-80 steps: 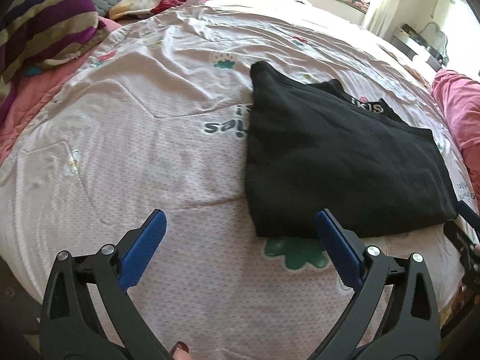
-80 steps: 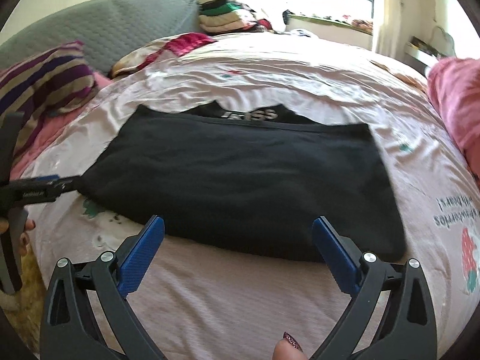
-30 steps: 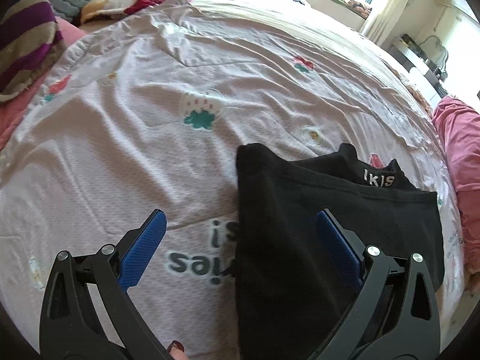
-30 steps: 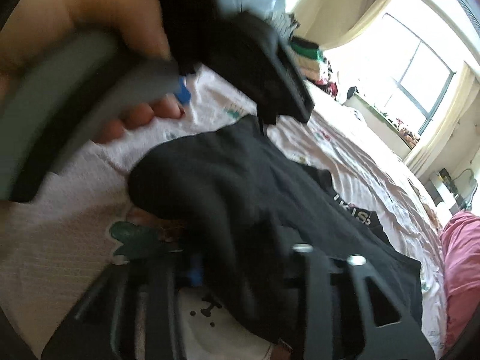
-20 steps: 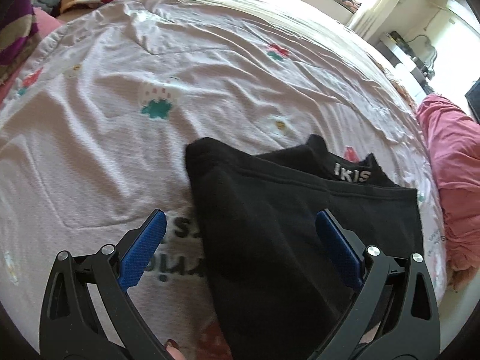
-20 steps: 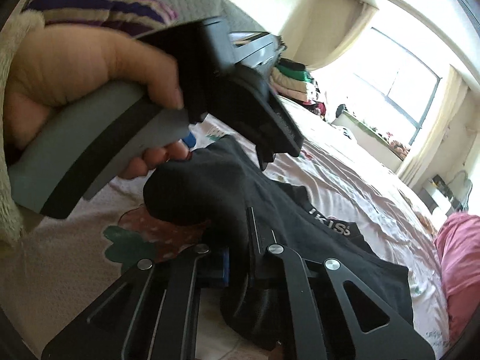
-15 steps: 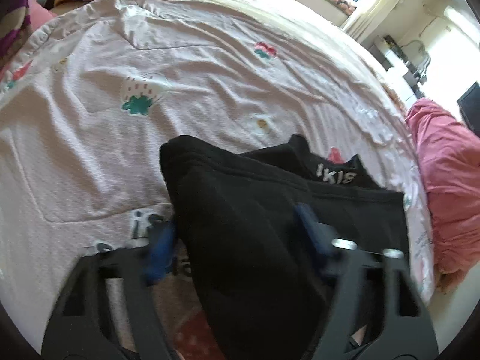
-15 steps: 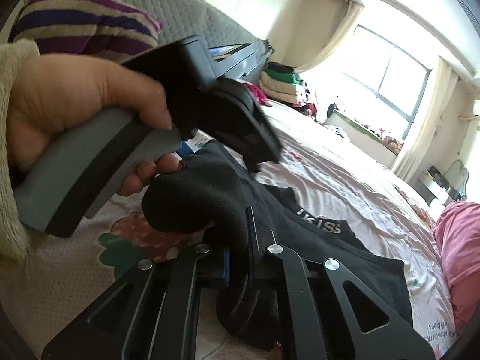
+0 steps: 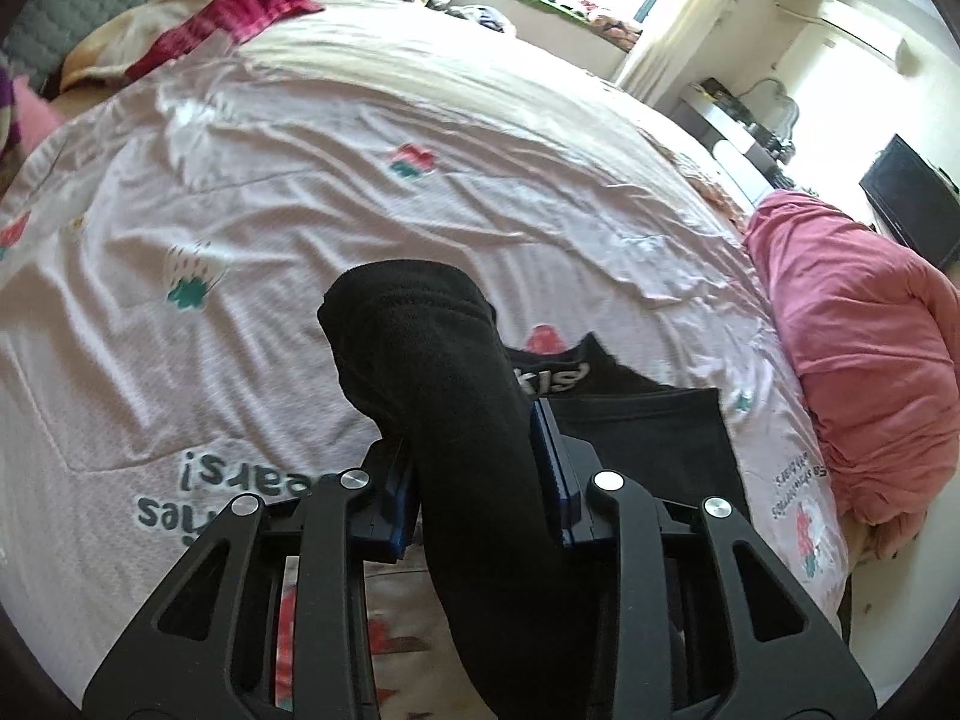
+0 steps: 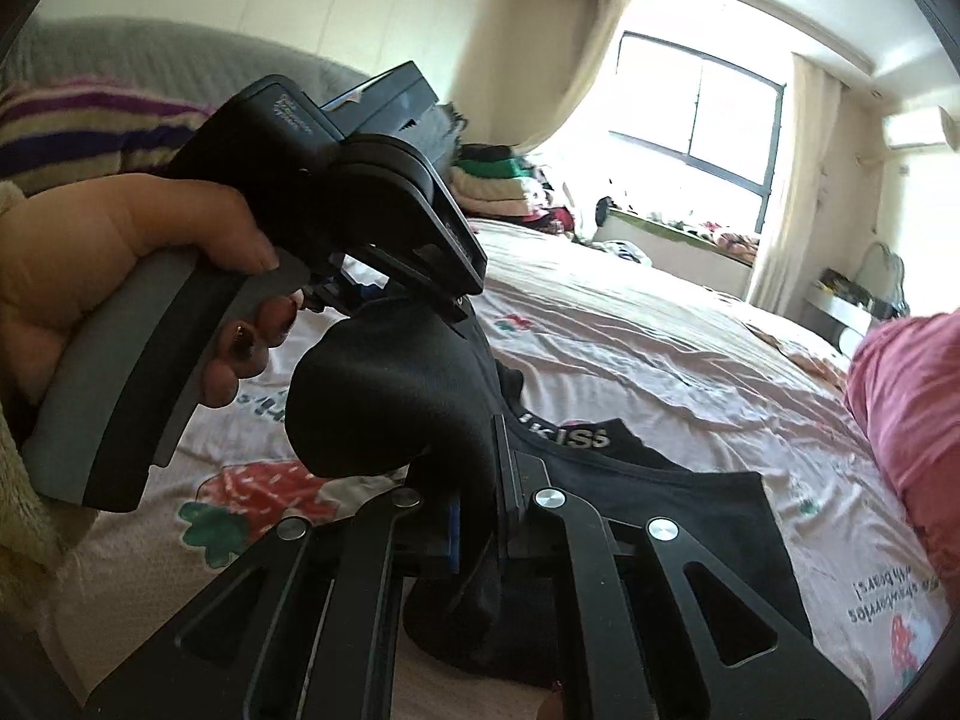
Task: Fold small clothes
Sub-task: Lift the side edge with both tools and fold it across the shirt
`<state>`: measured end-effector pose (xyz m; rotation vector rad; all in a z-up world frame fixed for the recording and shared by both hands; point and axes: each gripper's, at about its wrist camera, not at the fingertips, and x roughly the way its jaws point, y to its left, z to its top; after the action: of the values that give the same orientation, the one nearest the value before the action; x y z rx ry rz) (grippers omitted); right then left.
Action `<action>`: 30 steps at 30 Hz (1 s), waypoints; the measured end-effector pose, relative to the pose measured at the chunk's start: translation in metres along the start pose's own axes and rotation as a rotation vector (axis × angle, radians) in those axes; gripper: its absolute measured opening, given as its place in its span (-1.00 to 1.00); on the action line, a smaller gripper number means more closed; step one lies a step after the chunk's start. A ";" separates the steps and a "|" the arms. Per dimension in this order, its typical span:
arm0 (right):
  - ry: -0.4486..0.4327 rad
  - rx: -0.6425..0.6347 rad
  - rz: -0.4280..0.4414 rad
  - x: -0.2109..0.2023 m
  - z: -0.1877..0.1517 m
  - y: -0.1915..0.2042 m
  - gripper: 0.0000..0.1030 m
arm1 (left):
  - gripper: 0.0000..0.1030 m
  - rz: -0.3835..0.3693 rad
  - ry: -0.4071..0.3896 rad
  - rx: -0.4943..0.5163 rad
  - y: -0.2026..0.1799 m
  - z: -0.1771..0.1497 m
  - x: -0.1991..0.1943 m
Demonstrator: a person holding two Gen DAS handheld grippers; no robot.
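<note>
A black garment point(image 9: 444, 372) with a white-lettered waistband lies on the pink printed bedsheet point(image 9: 300, 180). Its near left end is lifted in a thick bunch. In the left wrist view my left gripper point(image 9: 477, 480) has its jaws closing, with the blue pads point(image 9: 555, 480) pressing both sides of that bunch. In the right wrist view my right gripper point(image 10: 477, 516) is shut on a fold of the same black garment point(image 10: 384, 408). Just above and to the left there, a hand point(image 10: 120, 252) holds the left gripper's handle point(image 10: 180, 348). The rest of the garment lies flat toward the right.
A pink blanket point(image 9: 858, 348) is heaped at the bed's right edge. A striped pillow point(image 10: 90, 114) and the grey headboard are at the left. Folded clothes point(image 10: 498, 180) are stacked at the far end near the window. A red and cream cloth point(image 9: 198, 18) lies far left.
The left jaws went from wide open to closed around the garment's left end, which rose off the sheet into a bunch. The right gripper stayed shut on the cloth and lifted with it.
</note>
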<state>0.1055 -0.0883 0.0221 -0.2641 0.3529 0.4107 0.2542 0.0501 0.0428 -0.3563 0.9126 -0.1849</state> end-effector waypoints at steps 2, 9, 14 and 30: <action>-0.011 0.017 -0.013 -0.006 -0.002 -0.006 -0.88 | -0.51 0.000 -0.010 0.017 -0.011 0.002 -0.002; -0.024 0.096 -0.041 -0.020 -0.006 -0.032 -0.88 | -0.52 -0.006 -0.014 0.070 -0.050 0.004 -0.001; -0.020 0.147 -0.055 -0.027 -0.011 -0.049 -0.88 | -0.52 -0.014 -0.003 0.093 -0.072 0.004 0.006; 0.033 0.317 -0.087 -0.037 -0.041 -0.104 -0.89 | -0.52 -0.025 0.091 0.164 -0.140 -0.006 0.053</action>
<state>0.1073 -0.2062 0.0175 0.0234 0.4310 0.2596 0.2807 -0.0969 0.0529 -0.2086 0.9760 -0.2984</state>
